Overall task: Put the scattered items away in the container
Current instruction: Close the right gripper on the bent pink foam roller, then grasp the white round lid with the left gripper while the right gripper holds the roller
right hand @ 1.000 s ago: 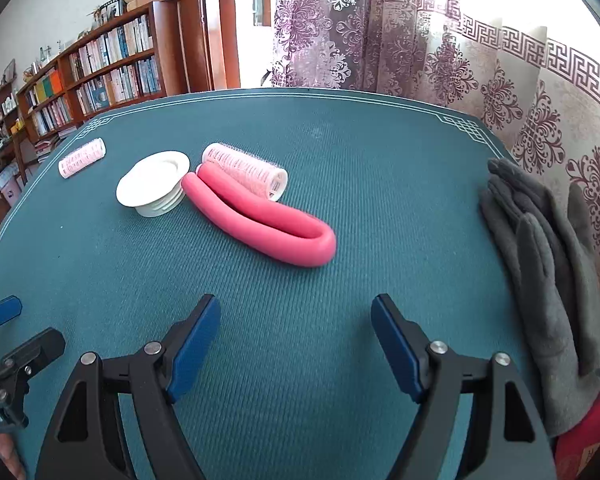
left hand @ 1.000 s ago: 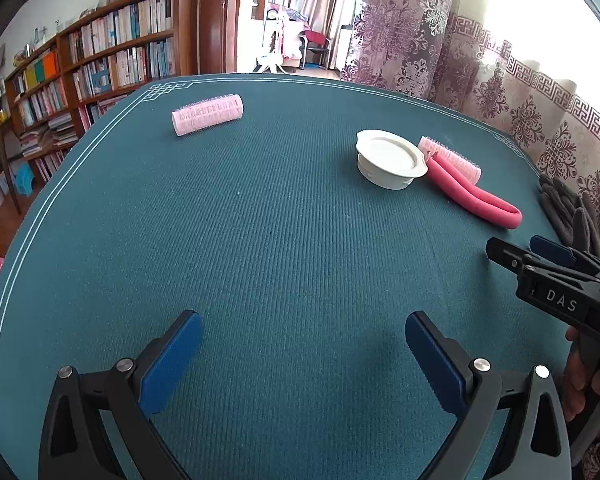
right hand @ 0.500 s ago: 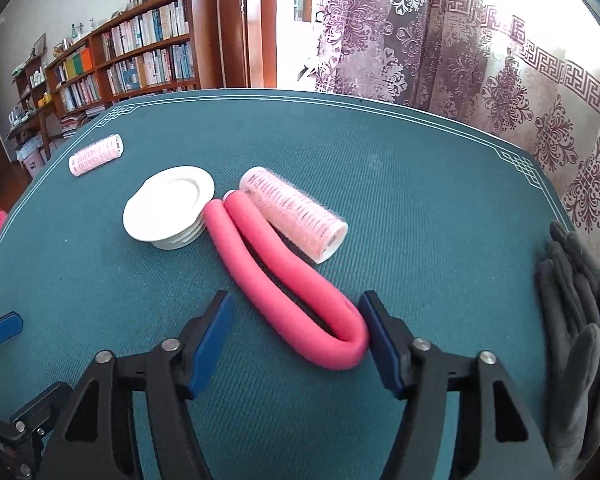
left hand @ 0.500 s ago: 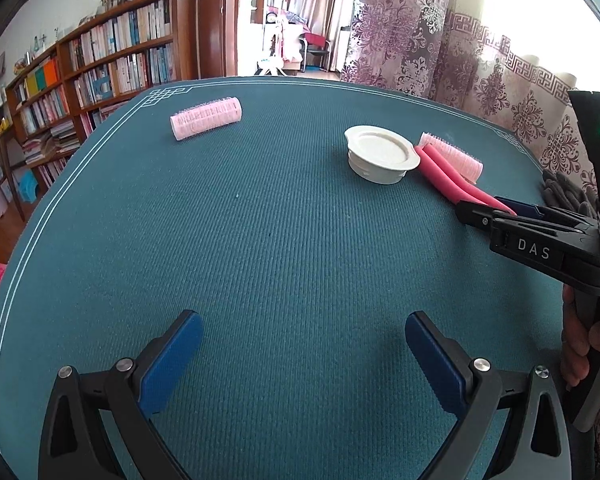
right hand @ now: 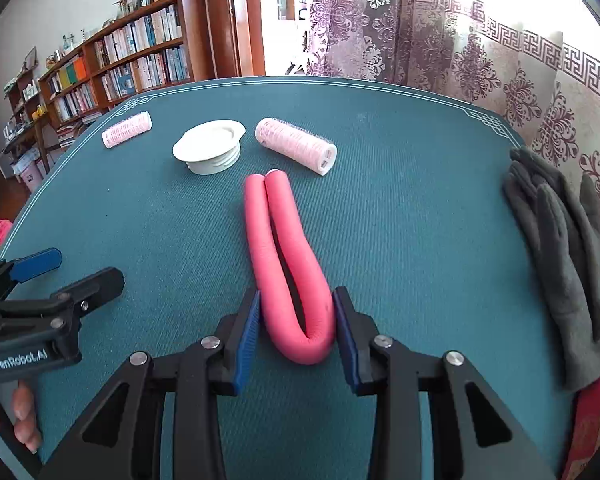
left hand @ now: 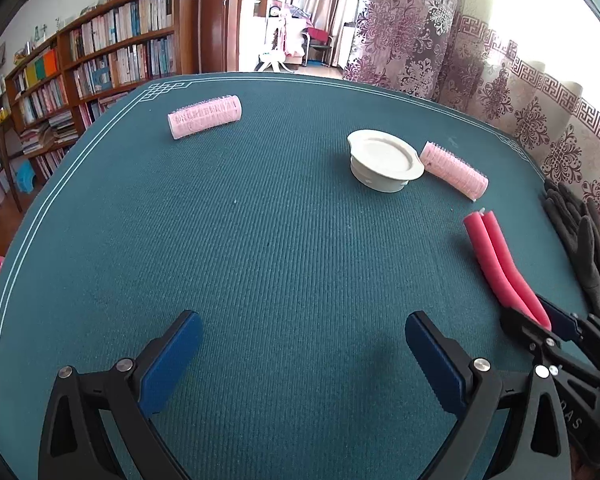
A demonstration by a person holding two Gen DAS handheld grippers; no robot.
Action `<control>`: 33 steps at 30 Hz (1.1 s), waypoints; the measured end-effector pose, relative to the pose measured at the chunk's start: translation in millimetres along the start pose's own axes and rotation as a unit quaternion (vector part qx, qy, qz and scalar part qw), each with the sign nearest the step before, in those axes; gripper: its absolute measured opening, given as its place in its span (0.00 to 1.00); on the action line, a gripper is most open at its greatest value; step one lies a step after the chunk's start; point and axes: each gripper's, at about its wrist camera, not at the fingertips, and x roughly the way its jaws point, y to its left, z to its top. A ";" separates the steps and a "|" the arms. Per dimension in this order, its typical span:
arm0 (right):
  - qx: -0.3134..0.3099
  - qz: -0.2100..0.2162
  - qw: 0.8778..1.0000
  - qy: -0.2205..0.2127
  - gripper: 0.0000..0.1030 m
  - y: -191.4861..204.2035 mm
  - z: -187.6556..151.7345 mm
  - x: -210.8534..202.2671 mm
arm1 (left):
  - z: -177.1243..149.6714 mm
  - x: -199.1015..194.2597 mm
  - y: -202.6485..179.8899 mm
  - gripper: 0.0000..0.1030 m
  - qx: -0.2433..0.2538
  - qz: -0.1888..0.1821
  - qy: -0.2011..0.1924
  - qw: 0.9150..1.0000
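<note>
Pink foam roller (right hand: 288, 264), folded double on the table (right hand: 400, 208); right gripper (right hand: 296, 320) jaws closing onto its bend; left gripper (left hand: 300, 360) wide, empty.

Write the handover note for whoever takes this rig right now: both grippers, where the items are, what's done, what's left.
Right gripper: jaws closing around the bent end of the red foam roller, pads at its sides; it has been pulled away from the white container.
Left gripper: open, empty, hovering over the table.
Near curler: on the table right of the container.
Far curler: on the far left of the table.
Grey gloves: at the table's right edge.
Done: nothing seen in the container.
Left: put the roller in, then both curlers.
</note>
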 end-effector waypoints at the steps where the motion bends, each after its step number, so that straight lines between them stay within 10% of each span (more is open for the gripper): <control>1: 0.008 -0.003 1.000 -0.001 0.38 -0.8 -4.9 -3.4 | 4.4 1.2 0.2 0.99 -0.008 -0.009 0.002 1.000; 21: 0.041 -0.002 0.999 -0.020 0.40 -6.6 -23.9 -16.1 | 102.8 71.0 -74.7 0.99 0.076 0.049 -0.020 0.996; 33: 0.034 0.015 0.999 -0.020 0.57 -0.9 -23.9 -15.3 | 73.2 55.9 -55.9 0.50 0.061 -0.003 -0.017 0.998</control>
